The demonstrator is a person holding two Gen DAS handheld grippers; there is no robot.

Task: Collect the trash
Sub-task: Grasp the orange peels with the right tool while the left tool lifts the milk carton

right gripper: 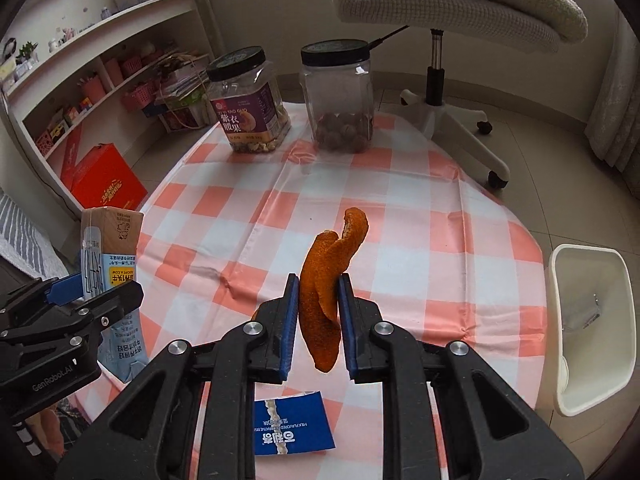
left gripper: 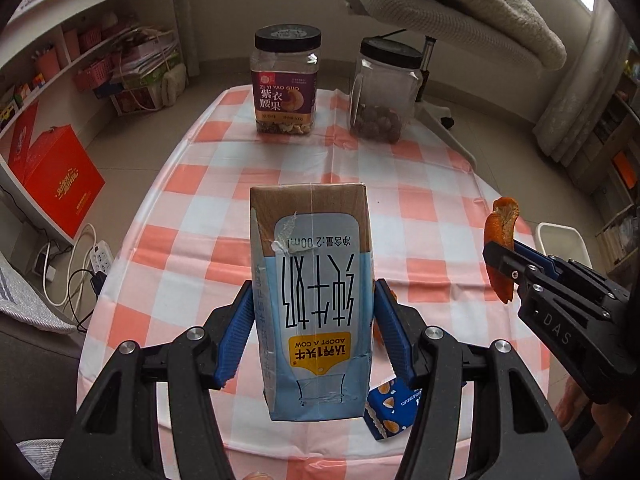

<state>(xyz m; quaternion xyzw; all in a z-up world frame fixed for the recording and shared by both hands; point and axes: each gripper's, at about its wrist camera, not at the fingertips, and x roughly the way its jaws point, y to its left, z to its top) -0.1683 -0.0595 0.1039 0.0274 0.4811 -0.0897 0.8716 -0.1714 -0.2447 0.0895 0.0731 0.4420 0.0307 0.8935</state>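
Above tablecloth [right gripper: 400, 208] – left hand-held gripper [left gripper: 314, 320] w/ milk carton [left gripper: 316, 280], right hand-held gripper [right gripper: 319, 308] w/ orange peel [right gripper: 324, 288]

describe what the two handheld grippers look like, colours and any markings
Both are black, angular frames with silver bolt heads and blue ribbed pads on the fingers. The left gripper carries "GenRobot.AI" lettering on its side; the right gripper shows "DAS" on its body. No cables or sleeves show.

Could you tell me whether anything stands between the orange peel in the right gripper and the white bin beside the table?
Nothing visible does. The orange peel hangs clamped in the right gripper above the table; the white bin stands open beyond its edge.
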